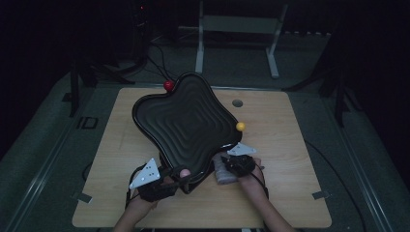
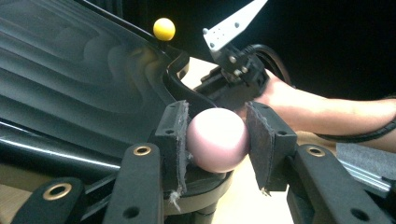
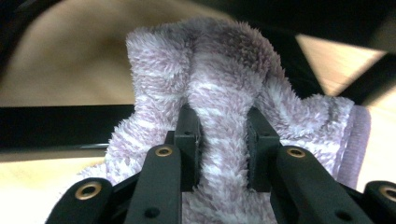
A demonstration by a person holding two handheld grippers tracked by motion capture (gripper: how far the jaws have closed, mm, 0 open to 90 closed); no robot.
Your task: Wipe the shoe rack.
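Clamping a pink ball-shaped knob [image 2: 216, 139] between its two padded jaws, the left gripper [image 2: 216, 140] holds the near corner of a black wavy-edged tray [image 1: 186, 123]. The knob touches both pads and sits at the tray's rim. In the high view the left gripper [image 1: 167, 181] lies at the near left of the wooden table [image 1: 285, 193], with the tray tilted up from it toward the far side. A yellow knob [image 1: 240, 126] marks the tray's right corner and a red knob [image 1: 168, 85] its far corner. The right gripper [image 3: 223, 140] is closed on a fold of fluffy lilac-and-white cloth [image 3: 224, 84], the pile bulging between and around its jaws. In the high view the right gripper [image 1: 227, 169] rests just beside the tray's near right edge, the cloth [image 1: 221, 173] bunched under it on the table. Whether the cloth touches the tray cannot be told. In the left gripper view the right gripper's grey plate [image 2: 233, 23] rises behind the held knob.
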